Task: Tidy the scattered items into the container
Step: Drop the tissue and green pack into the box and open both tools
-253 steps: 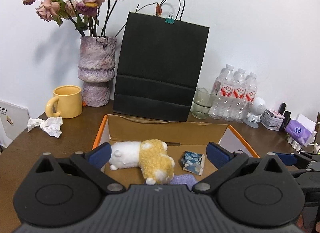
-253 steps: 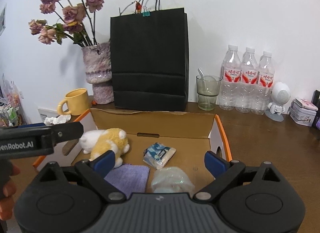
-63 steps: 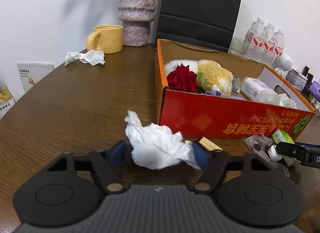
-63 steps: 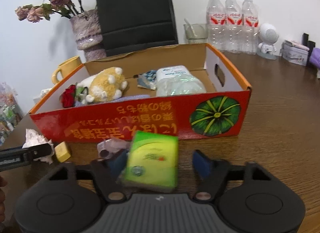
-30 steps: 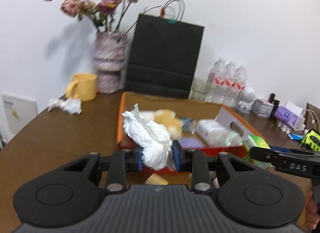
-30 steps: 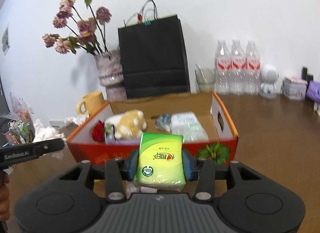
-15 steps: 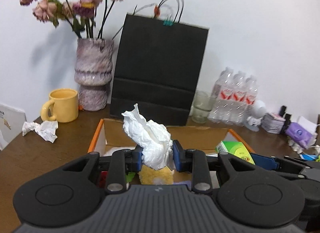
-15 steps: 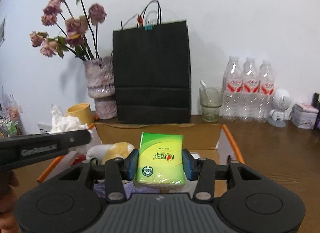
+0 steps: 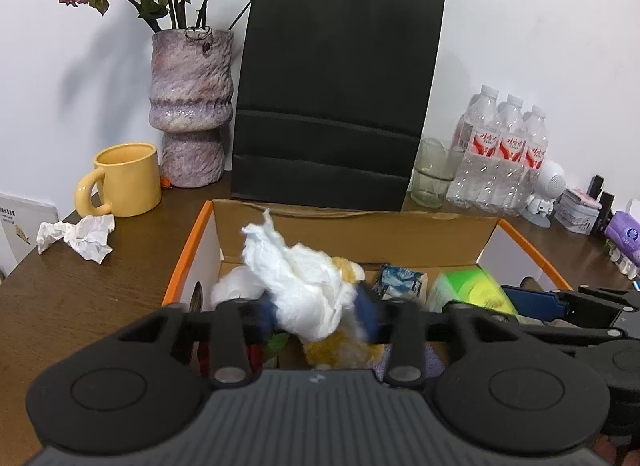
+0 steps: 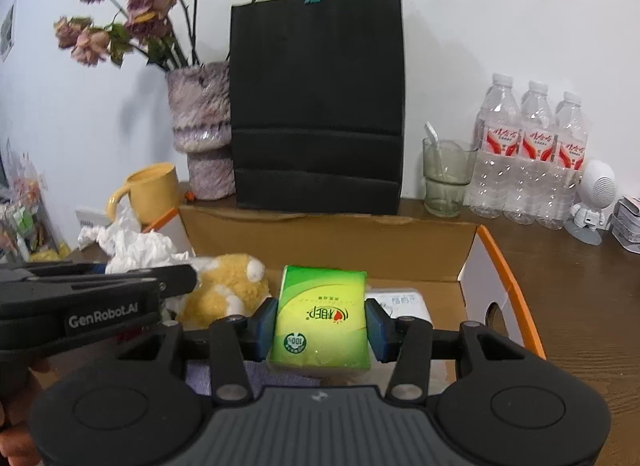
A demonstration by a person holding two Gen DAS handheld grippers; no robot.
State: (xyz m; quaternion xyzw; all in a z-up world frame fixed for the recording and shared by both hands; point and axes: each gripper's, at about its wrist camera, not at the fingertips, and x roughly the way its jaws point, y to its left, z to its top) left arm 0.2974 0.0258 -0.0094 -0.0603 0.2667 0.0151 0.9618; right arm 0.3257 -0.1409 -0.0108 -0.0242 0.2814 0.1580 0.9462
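Observation:
My left gripper point(image 9: 316, 316) hangs over the open cardboard box point(image 9: 360, 225), its fingers spread wider than the crumpled white tissue point(image 9: 298, 282) between them; the tissue looks blurred and tilted. My right gripper point(image 10: 320, 324) is shut on a green tissue pack point(image 10: 320, 322), held over the box point(image 10: 320, 242). The pack also shows in the left wrist view point(image 9: 470, 290). Inside the box lie a white and yellow plush toy point(image 10: 228, 286), a blue packet point(image 9: 400, 282) and a purple cloth point(image 10: 224, 376).
On the brown table point(image 9: 80, 298) stand a yellow mug point(image 9: 124, 181), a purple vase of dried roses point(image 9: 190, 105), a black paper bag point(image 9: 336, 93), a glass point(image 10: 446, 181), water bottles point(image 10: 532, 157) and a white figurine point(image 10: 594, 201). Another crumpled tissue point(image 9: 78, 236) lies near the mug.
My left fingers have spread apart and the white tissue has loosened and sunk toward the box. Both grippers have dipped lower over the box. The right still holds the green pack.

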